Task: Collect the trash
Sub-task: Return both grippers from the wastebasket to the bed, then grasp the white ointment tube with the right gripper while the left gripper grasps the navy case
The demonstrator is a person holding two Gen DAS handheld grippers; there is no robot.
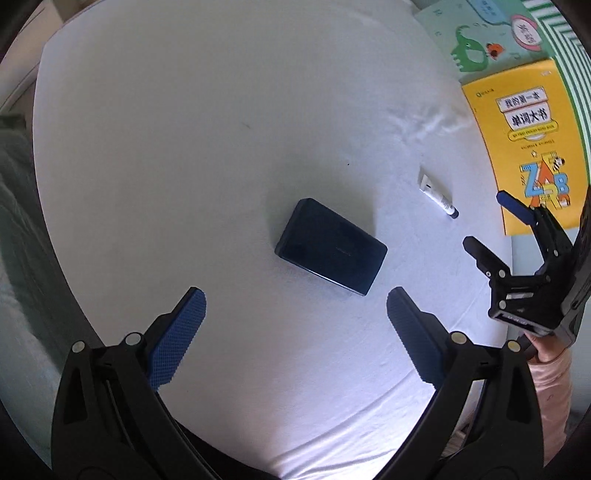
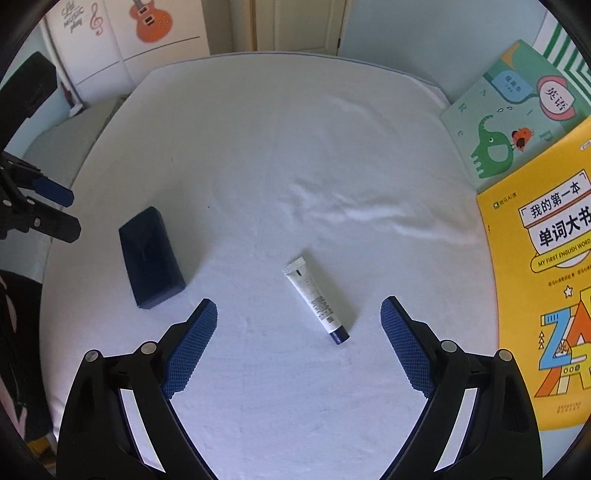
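Observation:
A dark navy box (image 1: 330,246) lies flat on the white bed sheet (image 1: 203,147), just beyond my open left gripper (image 1: 295,317), whose blue pads hold nothing. The same box (image 2: 150,258) sits left of centre in the right wrist view. A small white tube with a dark cap (image 2: 317,300) lies on the sheet between and slightly ahead of the fingers of my open right gripper (image 2: 299,332). The tube (image 1: 437,197) also shows right of the box in the left wrist view, where the right gripper (image 1: 484,225) hovers open at the far right.
A yellow children's word book (image 2: 546,280) and a green book with an elephant (image 2: 517,122) lie along the bed's right edge. A wardrobe with a guitar picture (image 2: 147,22) stands beyond the bed. A person's pink sleeve (image 1: 550,391) is at lower right.

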